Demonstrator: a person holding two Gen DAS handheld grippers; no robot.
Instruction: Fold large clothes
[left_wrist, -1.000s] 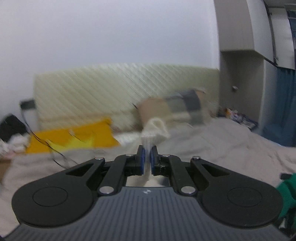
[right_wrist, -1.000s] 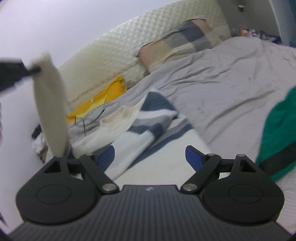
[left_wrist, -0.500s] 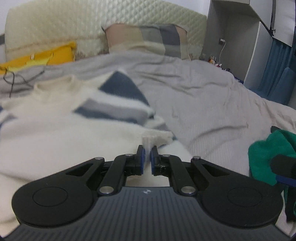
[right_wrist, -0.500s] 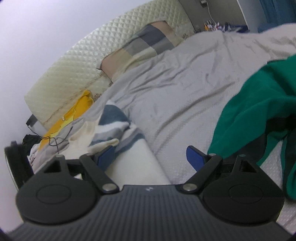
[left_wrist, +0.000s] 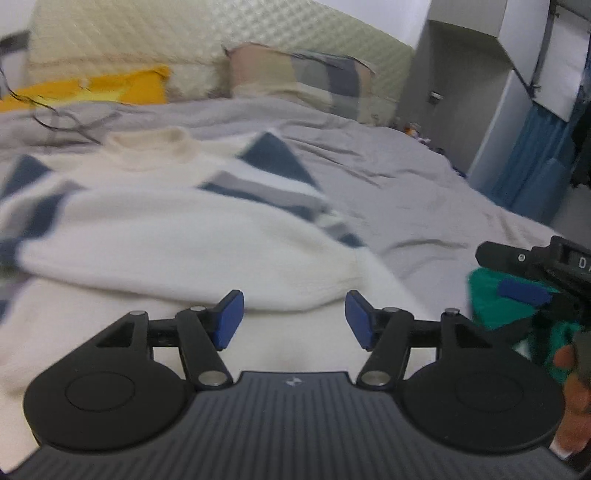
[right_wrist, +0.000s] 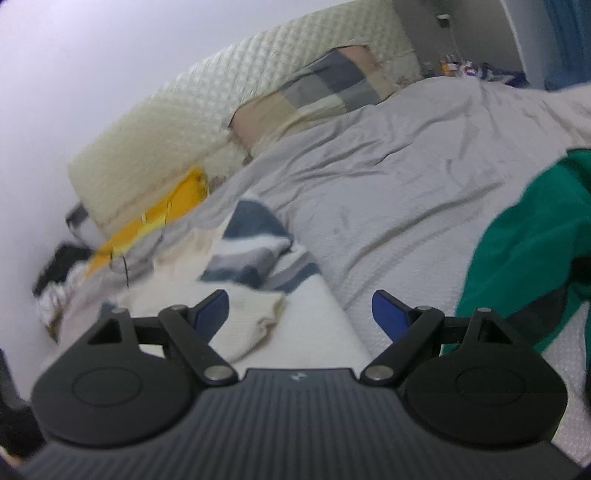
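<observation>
Lying folded on the grey bedspread, the sweater sits free — left gripper just opened, right gripper wide.

A home bedroom: a grey-sheeted bed with quilted headboard, checked pillow and wardrobe beside it

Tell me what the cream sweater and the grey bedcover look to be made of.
Sweater: soft, matte knit, probably wool or acrylic, going by its fuzzy surface and ribbed collar. Bedcover: thin woven fabric, likely cotton, matte, with fine creases and a faint texture.
</observation>
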